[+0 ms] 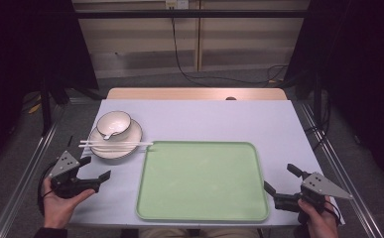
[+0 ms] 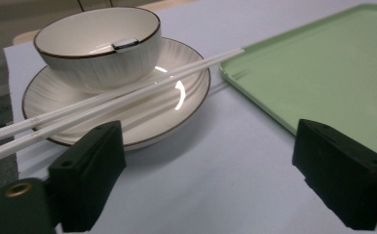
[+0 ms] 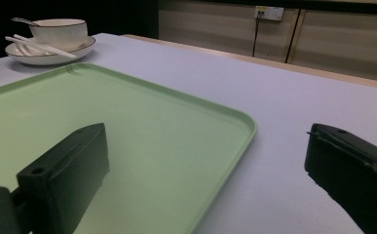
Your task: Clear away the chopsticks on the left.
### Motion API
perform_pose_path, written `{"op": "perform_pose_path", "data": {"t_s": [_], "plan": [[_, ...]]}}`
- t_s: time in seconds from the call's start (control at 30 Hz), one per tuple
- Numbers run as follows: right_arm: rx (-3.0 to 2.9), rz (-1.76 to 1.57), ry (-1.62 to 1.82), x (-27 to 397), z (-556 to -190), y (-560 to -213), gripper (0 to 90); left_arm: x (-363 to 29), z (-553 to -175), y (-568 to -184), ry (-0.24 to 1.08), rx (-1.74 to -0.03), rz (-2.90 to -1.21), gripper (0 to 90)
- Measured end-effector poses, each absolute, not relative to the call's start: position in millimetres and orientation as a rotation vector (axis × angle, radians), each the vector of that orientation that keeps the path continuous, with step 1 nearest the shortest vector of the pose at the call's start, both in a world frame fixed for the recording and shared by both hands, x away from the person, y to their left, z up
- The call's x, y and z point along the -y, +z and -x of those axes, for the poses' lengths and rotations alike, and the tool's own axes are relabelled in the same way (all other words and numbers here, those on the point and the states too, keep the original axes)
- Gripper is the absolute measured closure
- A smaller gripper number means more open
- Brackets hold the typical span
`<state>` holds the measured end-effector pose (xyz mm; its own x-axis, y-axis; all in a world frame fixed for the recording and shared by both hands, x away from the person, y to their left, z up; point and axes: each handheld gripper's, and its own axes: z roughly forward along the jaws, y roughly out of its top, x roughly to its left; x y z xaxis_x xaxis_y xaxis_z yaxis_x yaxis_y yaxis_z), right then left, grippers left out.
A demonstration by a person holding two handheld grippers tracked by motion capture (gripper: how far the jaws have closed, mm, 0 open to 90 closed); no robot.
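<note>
Plainly, progress: nothing has been picked up; the whole job looks to lie ahead.
Left gripper point(image 1: 96, 167): jaws apart with nothing between them, near the dishes and aimed at them.
Pair of white plastic chopsticks point(image 2: 113, 97): lying across the rim of the white ribbed ceramic plate point(image 2: 186, 105), tips reaching toward the tray; judged the likeliest first pick.
White ceramic bowl with a dark rim point(image 2: 98, 51): upright on the plate, a spoon handle point(image 2: 125, 44) resting inside it.
Pale green rectangular plastic tray point(image 1: 202, 181): bare, just right of the plate on the lilac-covered surface point(image 1: 219, 119).
Right gripper point(image 1: 282, 185): jaws apart and empty, at the tray's right near corner.
What is left: judged, grasping the tableware and setting it on the tray.
Writing: no brand, label or lettering can be read anywhere.
</note>
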<state>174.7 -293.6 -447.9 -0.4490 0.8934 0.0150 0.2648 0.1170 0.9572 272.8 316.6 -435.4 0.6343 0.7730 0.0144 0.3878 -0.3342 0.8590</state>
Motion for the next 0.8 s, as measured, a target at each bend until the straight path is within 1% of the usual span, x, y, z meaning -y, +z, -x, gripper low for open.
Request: {"op": "perform_pose_path", "data": {"t_s": [0.17,0.23,0.37,0.4,0.43,0.57,0.6,0.63,0.67,0.7,0.8], "plan": [[-1.801,-1.125,1.355,294,-175,-448,1.8,-317,-281,-432,0.535,-0.916,-1.974,15.3],[-1.808,-1.116,1.355,293,-174,-447,1.8,-318,-286,-431,0.523,-0.904,-1.985,23.3],[-1.815,-1.107,1.359,290,-174,-446,1.8,-320,-295,-428,0.512,-0.892,-1.980,24.9],[-1.813,-1.109,1.354,290,-174,-446,1.8,-317,-300,-425,0.507,-0.862,-2.028,27.3],[-1.812,-1.109,1.357,290,-174,-446,1.8,-316,-303,-423,0.517,-0.848,-2.036,30.6],[-1.813,-1.108,1.357,291,-174,-446,1.9,-314,-312,-420,0.522,-0.813,-2.070,35.5],[-1.812,-1.105,1.359,292,-174,-447,1.8,-311,-319,-418,0.525,-0.807,-2.097,35.9],[-1.812,-1.105,1.359,292,-174,-447,1.8,-311,-319,-418,0.525,-0.807,-2.097,33.7],[-1.808,-1.106,1.359,292,-174,-447,1.8,-310,-323,-419,0.511,-0.796,-2.108,33.7],[-1.811,-1.108,1.361,292,-173,-446,1.8,-309,-326,-420,0.524,-0.807,-2.109,33.4],[-1.817,-1.098,1.360,291,-173,-446,1.8,-310,-335,-424,0.480,-0.809,-2.103,24.5]]}}
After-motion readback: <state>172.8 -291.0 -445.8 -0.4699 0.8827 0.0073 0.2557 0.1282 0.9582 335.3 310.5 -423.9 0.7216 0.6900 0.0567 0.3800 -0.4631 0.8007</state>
